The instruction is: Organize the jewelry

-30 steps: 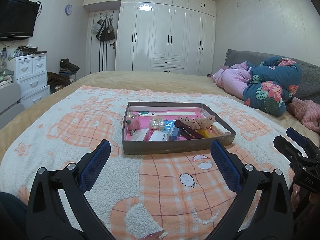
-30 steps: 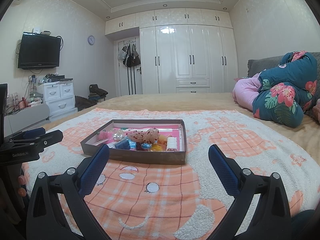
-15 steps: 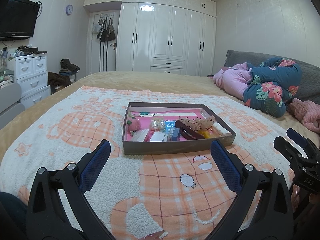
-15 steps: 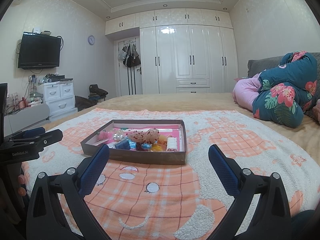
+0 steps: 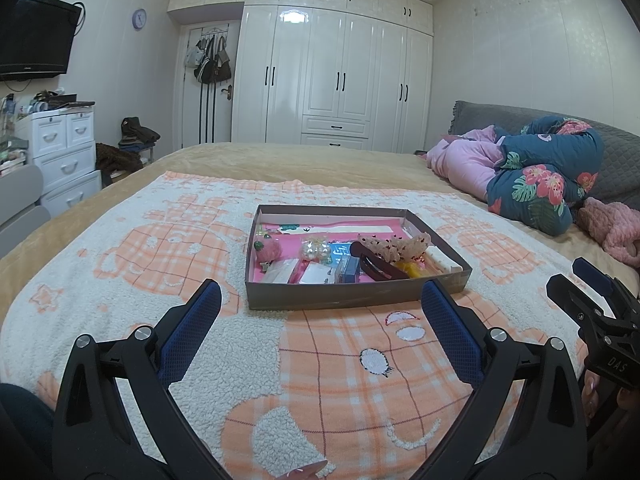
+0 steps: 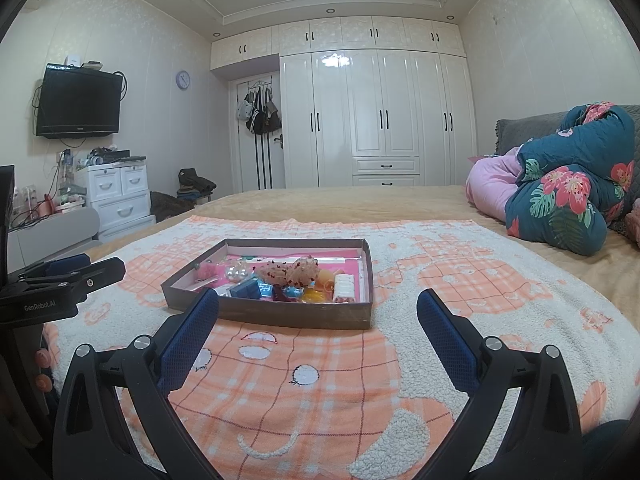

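A shallow grey box with a pink floor sits on the orange-and-white blanket in the middle of the bed. It also shows in the right wrist view. It holds a pink fluffy strawberry clip, a clear bead piece, a dark brown hair claw, a beige lace scrunchie, a white piece, a blue card and yellow pieces. My left gripper is open and empty, just short of the box. My right gripper is open and empty, also short of it.
Folded floral and pink quilts lie at the right of the bed. A white drawer unit stands off the bed's left side. White wardrobes line the far wall. The right gripper shows at the right edge of the left wrist view.
The left wrist view has tilted up a little, so the box sits lower in its frame. The right gripper and the box's contents have not moved.
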### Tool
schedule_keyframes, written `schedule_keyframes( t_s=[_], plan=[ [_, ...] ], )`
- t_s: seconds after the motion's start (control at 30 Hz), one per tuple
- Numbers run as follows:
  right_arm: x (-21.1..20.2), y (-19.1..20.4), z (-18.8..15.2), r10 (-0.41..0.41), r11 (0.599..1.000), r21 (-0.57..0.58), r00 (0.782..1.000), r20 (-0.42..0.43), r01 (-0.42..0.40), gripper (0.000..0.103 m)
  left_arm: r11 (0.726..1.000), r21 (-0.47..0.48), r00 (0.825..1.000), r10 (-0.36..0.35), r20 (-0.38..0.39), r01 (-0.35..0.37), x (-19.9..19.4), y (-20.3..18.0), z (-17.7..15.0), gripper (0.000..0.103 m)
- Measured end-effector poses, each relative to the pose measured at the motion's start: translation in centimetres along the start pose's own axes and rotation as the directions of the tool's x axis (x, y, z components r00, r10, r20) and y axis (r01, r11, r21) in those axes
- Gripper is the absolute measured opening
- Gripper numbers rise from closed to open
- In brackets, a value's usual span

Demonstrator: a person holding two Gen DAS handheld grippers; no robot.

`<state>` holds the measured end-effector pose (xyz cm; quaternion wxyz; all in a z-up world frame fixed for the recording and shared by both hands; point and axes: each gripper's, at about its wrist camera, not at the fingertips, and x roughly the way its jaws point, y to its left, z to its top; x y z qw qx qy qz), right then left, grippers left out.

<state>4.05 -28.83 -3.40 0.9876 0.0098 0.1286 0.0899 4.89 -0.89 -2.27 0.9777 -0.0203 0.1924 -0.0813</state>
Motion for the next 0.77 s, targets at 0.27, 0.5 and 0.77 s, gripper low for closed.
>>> schedule_keyframes(
  t_s=[0.27,0.5,0.77],
  plan=[
    [0.1,-0.1,-0.1,-0.001,1.0,0.005,1.0,-0.009,0.001,0.097,1.0,-0.003,1.0,-0.004,0.008,0.004,-0.1,0.1,0.6,0.092],
    [0.4,-0.5,0.0,-0.003,1.0,0.024,1.0,-0.021,0.003,0.097,0.999,-0.05,1.0,0.007,-0.014,-0.008,0.2,1.3,0.9,0.092],
    [8.3,-11.1,2.0,-0.255,0.946,0.139,0.936,-0.241,0.293,0.097,0.931,-0.173,0.933,0.281,-0.225,-0.322,8.5,11.5,3.9,0.092]
  ],
)
